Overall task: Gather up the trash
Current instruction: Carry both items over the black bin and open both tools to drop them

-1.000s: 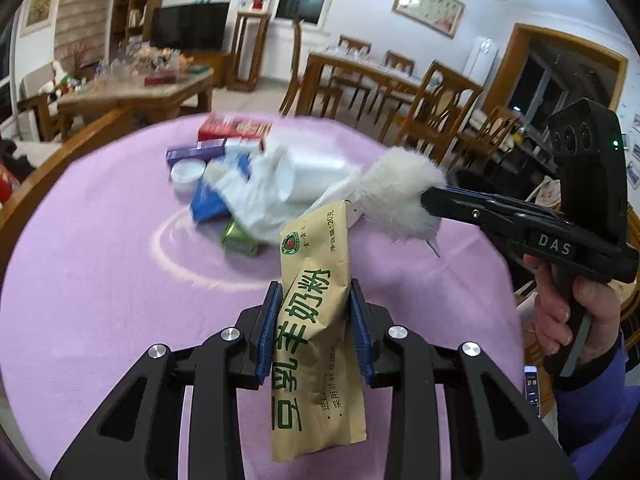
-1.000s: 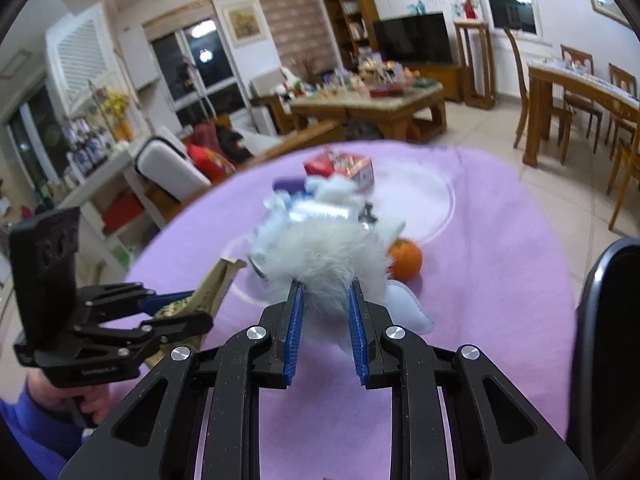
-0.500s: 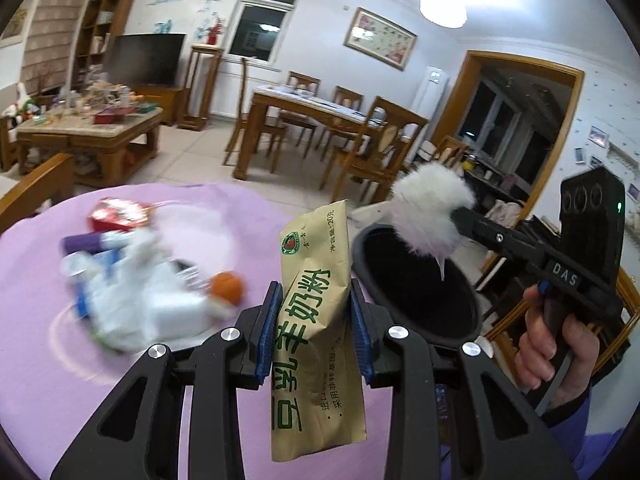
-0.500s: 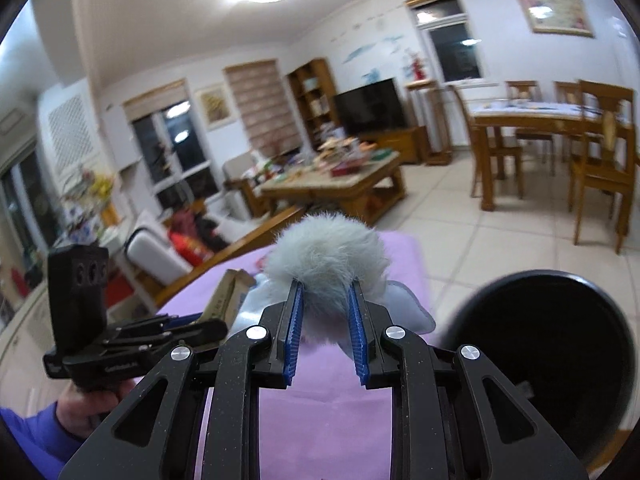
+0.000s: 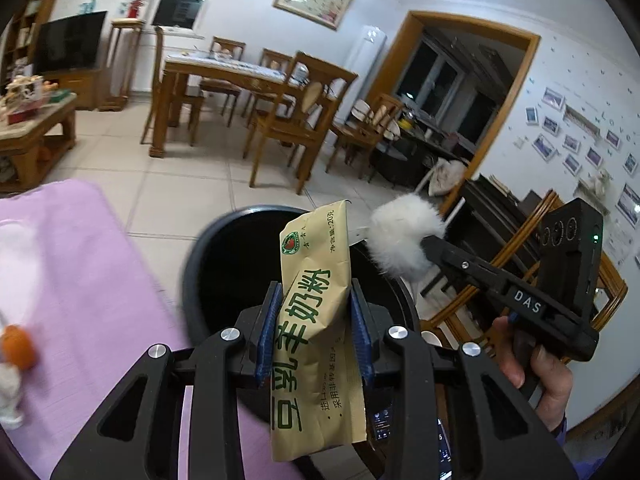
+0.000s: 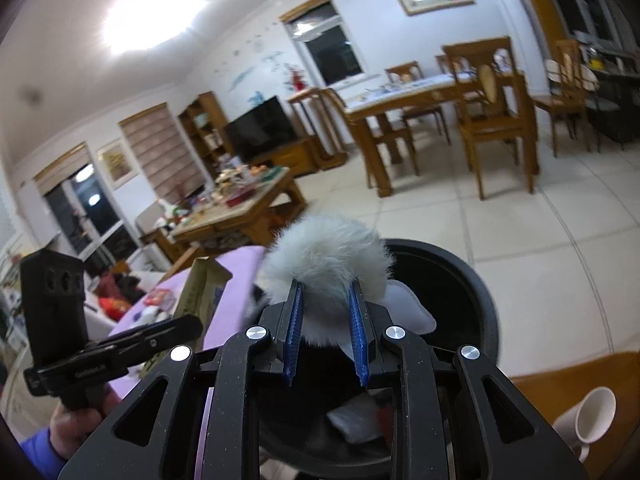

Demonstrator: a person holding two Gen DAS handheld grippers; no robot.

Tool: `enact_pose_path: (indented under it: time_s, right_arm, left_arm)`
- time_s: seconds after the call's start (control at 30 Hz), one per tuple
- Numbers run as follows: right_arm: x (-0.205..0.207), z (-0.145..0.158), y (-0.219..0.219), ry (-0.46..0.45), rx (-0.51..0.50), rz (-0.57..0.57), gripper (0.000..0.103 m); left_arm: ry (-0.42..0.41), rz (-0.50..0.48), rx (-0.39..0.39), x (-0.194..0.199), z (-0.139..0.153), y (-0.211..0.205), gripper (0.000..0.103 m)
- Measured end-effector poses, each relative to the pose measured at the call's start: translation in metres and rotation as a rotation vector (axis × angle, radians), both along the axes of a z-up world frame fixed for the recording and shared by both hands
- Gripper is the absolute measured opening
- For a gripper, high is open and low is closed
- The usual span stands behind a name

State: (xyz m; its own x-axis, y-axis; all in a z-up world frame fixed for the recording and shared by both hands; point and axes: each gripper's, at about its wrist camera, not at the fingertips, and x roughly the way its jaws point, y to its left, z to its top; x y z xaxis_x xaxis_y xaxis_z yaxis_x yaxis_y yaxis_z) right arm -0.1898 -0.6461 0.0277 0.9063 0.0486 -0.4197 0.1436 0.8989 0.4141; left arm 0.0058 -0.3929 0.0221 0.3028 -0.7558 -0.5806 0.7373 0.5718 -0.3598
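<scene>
My left gripper [image 5: 316, 292] is shut on a tan milk-powder sachet [image 5: 316, 308] with green print, held upright over the black trash bin [image 5: 212, 264]. My right gripper [image 6: 325, 292] is shut on a white fluffy ball [image 6: 324, 252] with a white tag, above the same bin [image 6: 460, 280]. In the left wrist view the fluffy ball [image 5: 404, 236] and the right gripper [image 5: 424, 246] hang over the bin's far rim. In the right wrist view the sachet [image 6: 202, 292] and the left gripper [image 6: 188, 326] sit at the left. White crumpled scraps [image 6: 356, 420] lie inside the bin.
The purple-clothed table [image 5: 72, 280] is at the left, with an orange [image 5: 16, 346] and white scraps [image 5: 8, 392] near its edge. A white mug [image 6: 586, 412] sits at the lower right. Wooden dining chairs [image 5: 296, 128] and a coffee table [image 6: 240, 208] stand on the tiled floor beyond.
Both grippers have swung from over the table's trash pile to above the black bin, each still holding its item. The table has slid to the left of view.
</scene>
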Motion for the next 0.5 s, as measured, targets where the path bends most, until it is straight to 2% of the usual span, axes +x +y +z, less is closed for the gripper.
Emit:
enact_pose_path:
  time_s: [0.27, 0.33, 0.37, 0.4, 0.43, 0.47, 0.5]
  right_arm:
    - [0.010, -0.043, -0.041, 0.049, 0.069, -0.044, 0.024]
    - [0.015, -0.051, -0.048, 0.061, 0.083, -0.051, 0.027]
    - [0.017, -0.052, -0.047, 0.066, 0.085, -0.053, 0.033]
    - [0.021, -0.054, -0.049, 0.070, 0.091, -0.049, 0.037]
    - [0.022, -0.055, -0.050, 0.070, 0.095, -0.048, 0.040]
    - [0.024, -0.055, -0.051, 0.070, 0.096, -0.048, 0.047]
    - [0.023, -0.055, -0.050, 0.069, 0.096, -0.048, 0.053]
  left_arm:
    - [0.033, -0.019, 0.065, 0.009, -0.027, -0.032, 0.035]
    - [0.034, -0.015, 0.082, 0.011, -0.029, -0.034, 0.040]
    - [0.036, -0.014, 0.085, 0.010, -0.029, -0.036, 0.056]
    - [0.030, 0.001, 0.087, 0.011, -0.029, -0.033, 0.081]
    - [0.013, 0.020, 0.083, 0.009, -0.026, -0.031, 0.089]
    - [-0.008, 0.037, 0.077, 0.006, -0.023, -0.026, 0.094]
    - [-0.027, 0.043, 0.075, 0.004, -0.019, -0.022, 0.094]
